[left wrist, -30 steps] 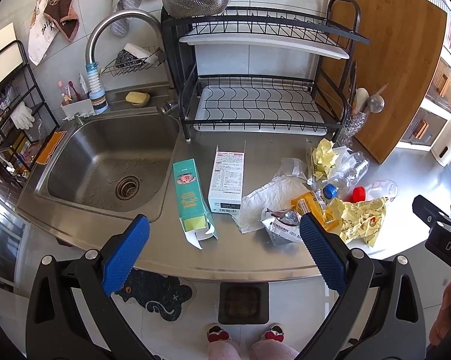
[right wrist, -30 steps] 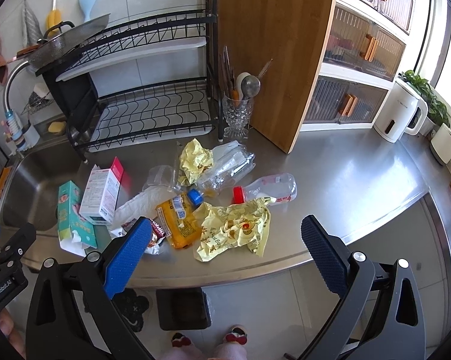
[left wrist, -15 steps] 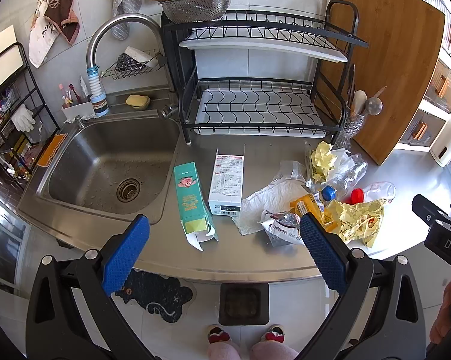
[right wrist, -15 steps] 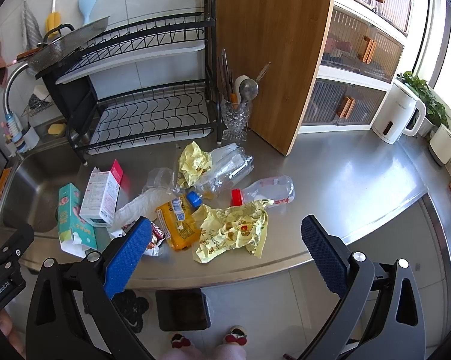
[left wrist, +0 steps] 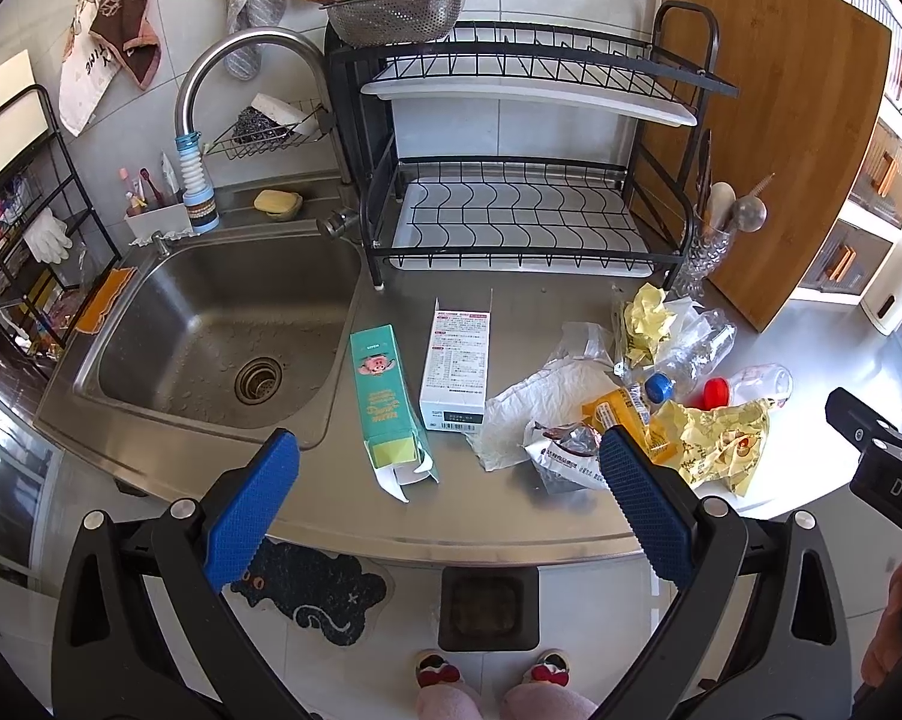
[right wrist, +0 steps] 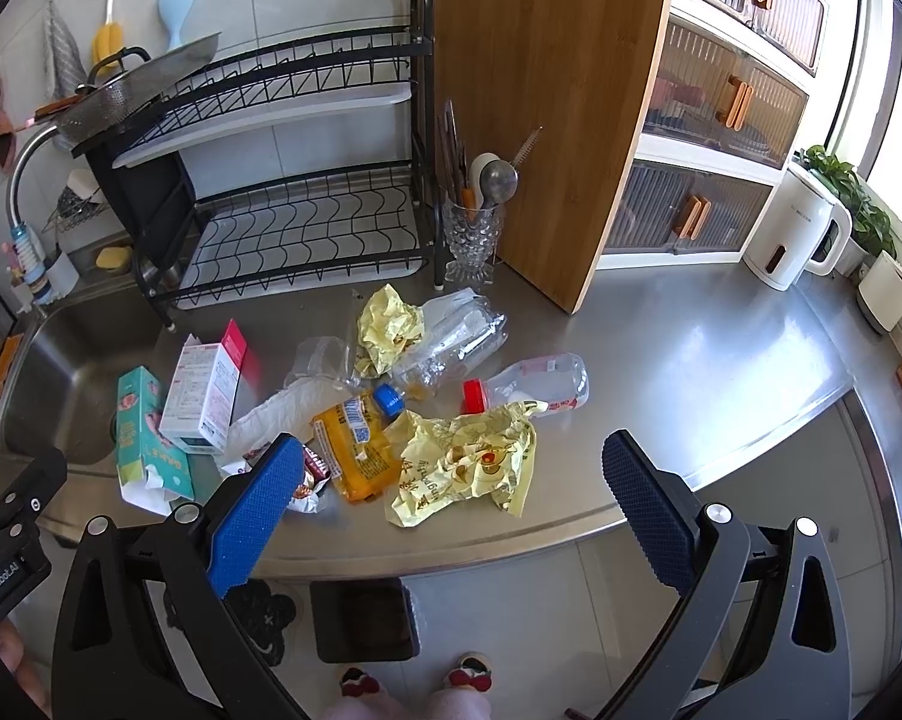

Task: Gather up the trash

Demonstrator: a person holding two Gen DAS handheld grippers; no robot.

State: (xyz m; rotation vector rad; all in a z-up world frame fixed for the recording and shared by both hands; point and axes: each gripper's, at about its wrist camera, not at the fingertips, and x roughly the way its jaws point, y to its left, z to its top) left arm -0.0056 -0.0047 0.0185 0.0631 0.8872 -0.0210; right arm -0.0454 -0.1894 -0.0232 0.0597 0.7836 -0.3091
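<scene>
1. Trash pile on steel countertop [right wrist: 691, 360], all loose, none of it gripped.
2. Left gripper [left wrist: 448, 498]: jaws wide open, holding nothing, hovering off the counter's front edge; blue pads [left wrist: 250, 510] frame the teal carton and white box.
3. Right gripper [right wrist: 454, 501]: jaws wide open, nothing held, also off the front edge, the yellow wrapper between its pads.
4. Teal carton [left wrist: 385, 402] lies flat just beside the sink [left wrist: 151, 312], torn end toward 6 o'clock.
5. White medicine box [left wrist: 457, 372] just at 3 o'clock of the carton; pink side visible in right view [right wrist: 205, 390].
6. White crumpled paper [left wrist: 541, 402] at 3 o'clock of the box, foil snack wrapper [left wrist: 562, 456] touching its 6 o'clock edge.
7. Orange packet [right wrist: 355, 444] in the pile's middle, touching the crushed clear bottle with blue cap [right wrist: 451, 342].
8. Crumpled yellow paper ball [right wrist: 388, 327] at 12 o'clock of the pile, against the crushed bottle.
9. Clear bottle with red cap [right wrist: 535, 384] on its side at 3 o'clock of the pile.
10. Flattened yellow wrapper [right wrist: 469, 462] at 6 o'clock of the red-cap bottle, overlapping it.
11. Black trash bin [left wrist: 488, 606] on the floor below the counter edge, at 6 o'clock of the pile.
12. Dish rack [left wrist: 523, 228] at 12 o'clock, behind the trash.
</scene>
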